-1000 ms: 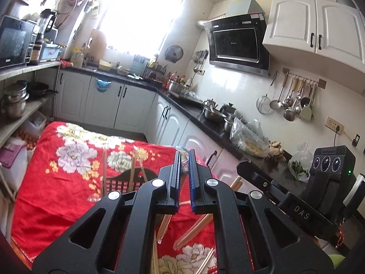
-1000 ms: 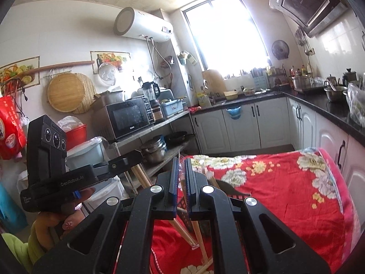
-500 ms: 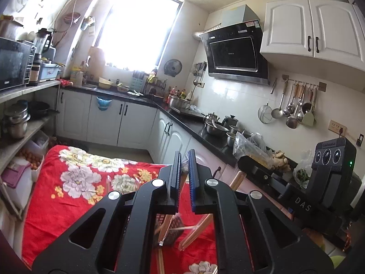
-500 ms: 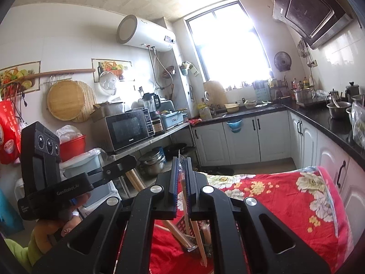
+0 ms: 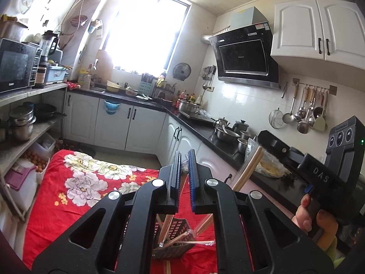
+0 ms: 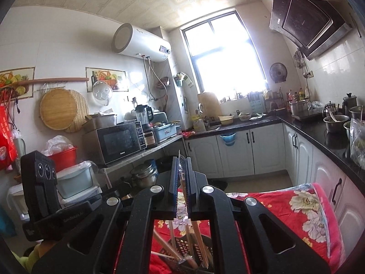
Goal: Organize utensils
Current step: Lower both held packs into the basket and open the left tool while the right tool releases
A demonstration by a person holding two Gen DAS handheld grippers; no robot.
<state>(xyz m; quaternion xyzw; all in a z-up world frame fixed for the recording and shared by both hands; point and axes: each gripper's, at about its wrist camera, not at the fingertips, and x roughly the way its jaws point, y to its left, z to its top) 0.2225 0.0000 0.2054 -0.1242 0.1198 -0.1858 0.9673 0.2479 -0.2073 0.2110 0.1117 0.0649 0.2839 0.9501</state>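
My left gripper point(image 5: 183, 173) is shut on a wooden chopstick in a clear wrapper point(image 5: 166, 225), which hangs down toward a dark mesh basket point(image 5: 175, 246). Several more chopsticks stand and lie in that basket on the red flowered cloth point(image 5: 68, 205). In the right wrist view my right gripper point(image 6: 181, 178) is shut on a clear wrapper with a serrated top point(image 6: 181, 162), holding wooden chopsticks point(image 6: 189, 228) above the same basket point(image 6: 182, 251). From the left wrist view, the right gripper's black body point(image 5: 319, 175) is at the right, with wrapped chopsticks point(image 5: 251, 166) sticking out below its fingers.
A black counter point(image 5: 205, 132) with steel pots and a plastic bag runs along the right wall. White cabinets point(image 5: 114, 125) stand under the window. Shelves at the left carry a microwave point(image 6: 121, 139) and pots. A hand point(image 5: 319, 219) grips the right tool.
Both grippers have risen and tilted up. The basket and red cloth have dropped lower in both views. The wrapped chopsticks stay clamped in each gripper.
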